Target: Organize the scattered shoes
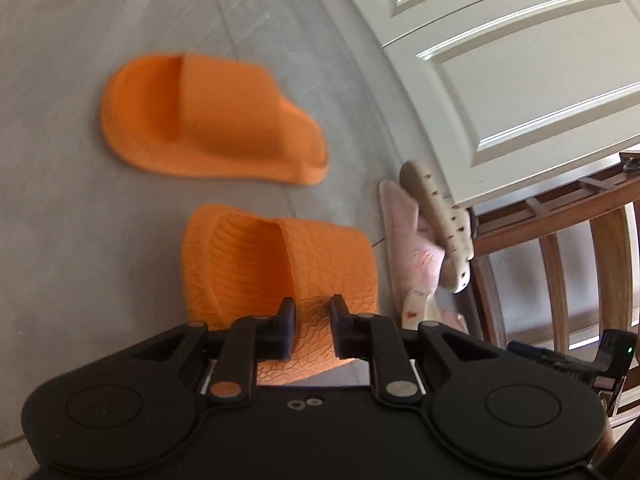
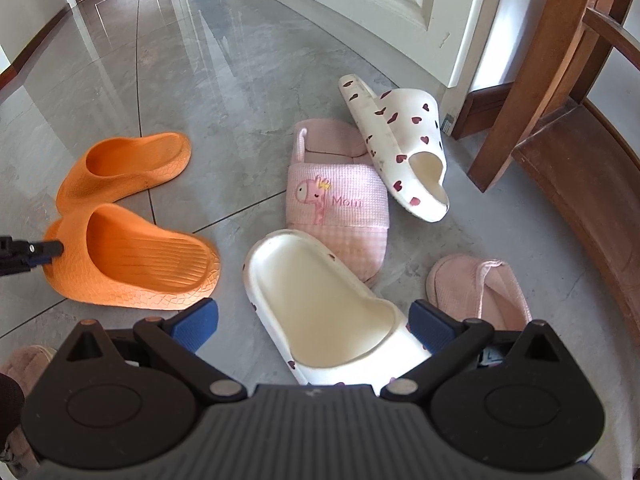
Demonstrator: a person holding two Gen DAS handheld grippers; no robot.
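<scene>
Left hand-held gripper (image 1: 312, 330) pinches the near orange slipper (image 2: 132, 258) by its strap beside its mate (image 2: 120, 168) on the floor — thin bite could slip — right hand-held gripper (image 2: 314, 326) spread over the white heart slipper (image 2: 328, 312), which lies against the pink slipper (image 2: 338, 196).

Open floor (image 2: 224, 92) beyond the orange slippers (image 2: 120, 168); piled slippers (image 2: 340, 184) crowd the wooden frame (image 2: 532, 92).

Two orange slides (image 2: 132, 256) with a cracked-scale texture lie left on the grey marbled floor (image 2: 224, 80); right, white slides (image 2: 396, 140) dotted with maroon hearts, pink waffle-knit slippers (image 2: 340, 196), one with a cartoon figure; blue-padded black claw (image 2: 314, 326) near.
</scene>
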